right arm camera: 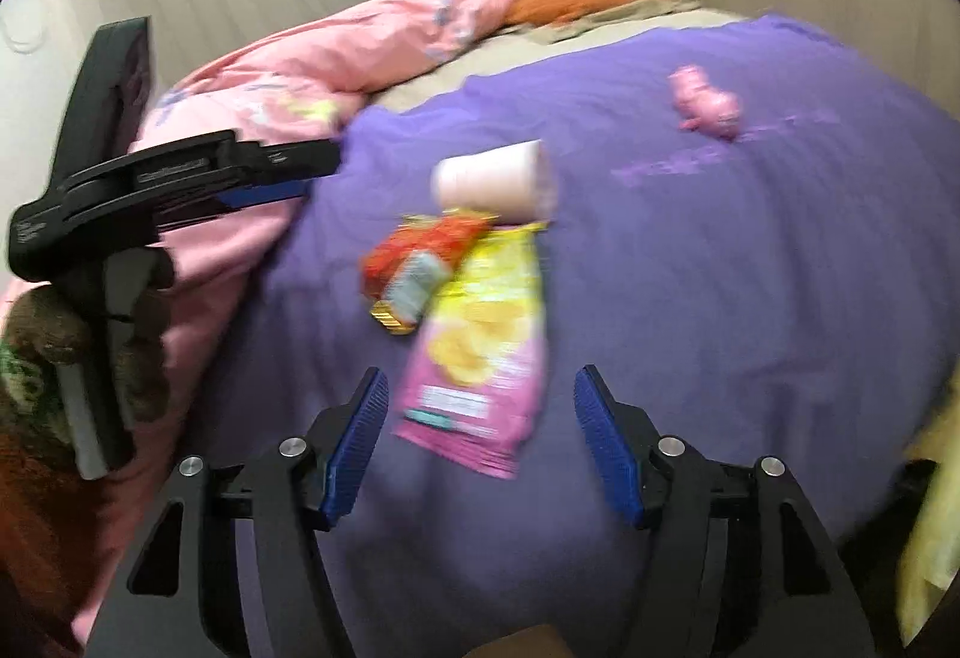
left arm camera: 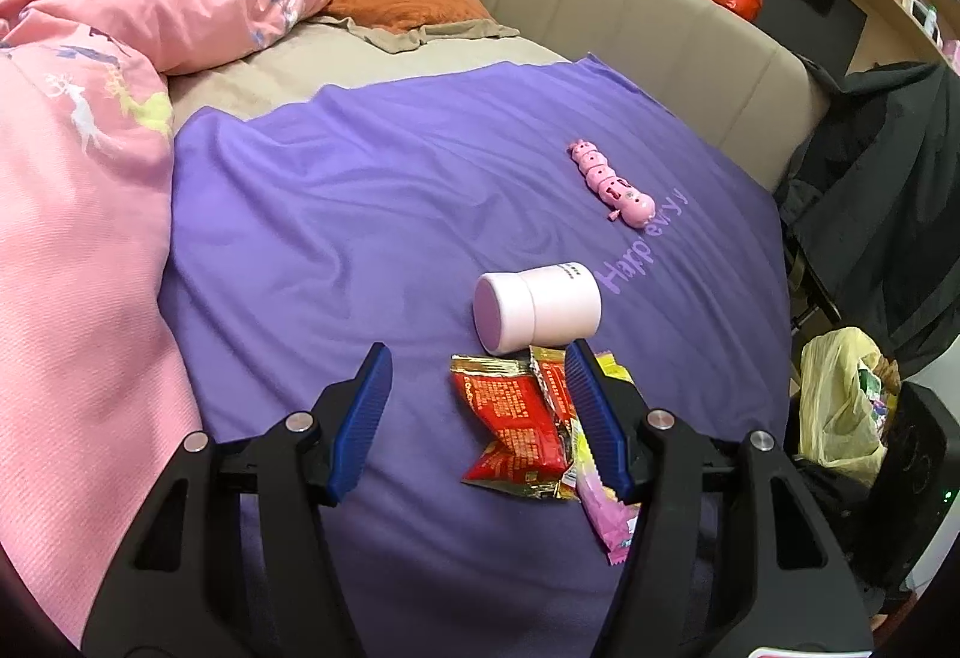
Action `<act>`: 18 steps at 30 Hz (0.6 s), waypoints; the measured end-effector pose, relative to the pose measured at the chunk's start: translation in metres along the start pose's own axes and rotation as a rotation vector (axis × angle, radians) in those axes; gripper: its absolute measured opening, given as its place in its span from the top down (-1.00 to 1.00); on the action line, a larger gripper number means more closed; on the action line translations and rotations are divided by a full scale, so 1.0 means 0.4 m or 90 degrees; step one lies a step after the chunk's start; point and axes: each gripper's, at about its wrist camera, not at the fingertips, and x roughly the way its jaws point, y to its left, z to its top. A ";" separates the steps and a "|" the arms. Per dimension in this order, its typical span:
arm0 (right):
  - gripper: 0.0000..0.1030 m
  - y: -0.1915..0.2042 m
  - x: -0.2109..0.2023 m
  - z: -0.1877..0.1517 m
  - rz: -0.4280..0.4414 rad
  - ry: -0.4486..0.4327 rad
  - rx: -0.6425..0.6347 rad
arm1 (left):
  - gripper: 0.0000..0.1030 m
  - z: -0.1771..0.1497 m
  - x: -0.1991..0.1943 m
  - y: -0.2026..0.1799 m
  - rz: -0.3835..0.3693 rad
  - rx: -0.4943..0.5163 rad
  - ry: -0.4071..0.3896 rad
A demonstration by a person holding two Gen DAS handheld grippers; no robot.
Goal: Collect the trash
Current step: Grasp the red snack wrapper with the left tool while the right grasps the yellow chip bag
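Right gripper [right arm camera: 477, 421] hangs spread and empty, the crinkly pink-and-yellow snack wrapper [right arm camera: 480, 352] just ahead between its fingers; best lower squarely, then pinch.

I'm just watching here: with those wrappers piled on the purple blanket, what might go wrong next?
The red wrapper and the pink-and-yellow chip bag overlap, so one pinch may lift only one. The white jar lies on its side touching them and could roll when they move. The right tool is open above soft blanket, so it might snag cloth.
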 end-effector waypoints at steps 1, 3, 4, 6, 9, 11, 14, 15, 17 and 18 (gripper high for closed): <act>-0.18 0.008 0.018 0.005 0.000 0.023 -0.010 | -0.11 -0.001 0.002 0.002 0.000 -0.002 0.002; -0.18 0.025 0.051 0.016 -0.030 0.046 -0.038 | -0.11 -0.002 0.007 0.003 -0.001 -0.002 0.006; -0.18 0.030 0.066 0.021 -0.055 0.047 -0.049 | -0.11 -0.003 0.008 0.003 -0.003 -0.002 0.007; 0.13 0.027 0.081 0.025 -0.063 0.044 -0.047 | -0.11 -0.003 0.008 0.003 -0.007 -0.002 0.006; 0.46 0.001 0.071 0.016 -0.037 0.035 -0.017 | -0.11 -0.002 0.009 0.012 -0.013 -0.008 0.003; 0.54 0.000 0.053 0.009 -0.050 0.024 -0.022 | -0.11 -0.004 0.016 0.018 -0.017 -0.016 0.008; 0.72 -0.007 0.003 0.001 -0.068 -0.009 -0.021 | -0.13 -0.014 0.034 0.014 -0.042 -0.035 0.030; 0.73 -0.012 -0.014 0.000 -0.079 -0.019 -0.019 | -0.25 -0.018 0.041 0.009 -0.055 -0.037 0.041; 0.74 -0.026 -0.047 -0.003 -0.110 -0.039 -0.021 | -0.32 -0.029 0.057 -0.019 -0.084 -0.020 0.065; 0.74 -0.037 -0.060 -0.003 -0.116 -0.046 -0.015 | -0.32 -0.038 0.066 -0.042 -0.081 0.005 0.076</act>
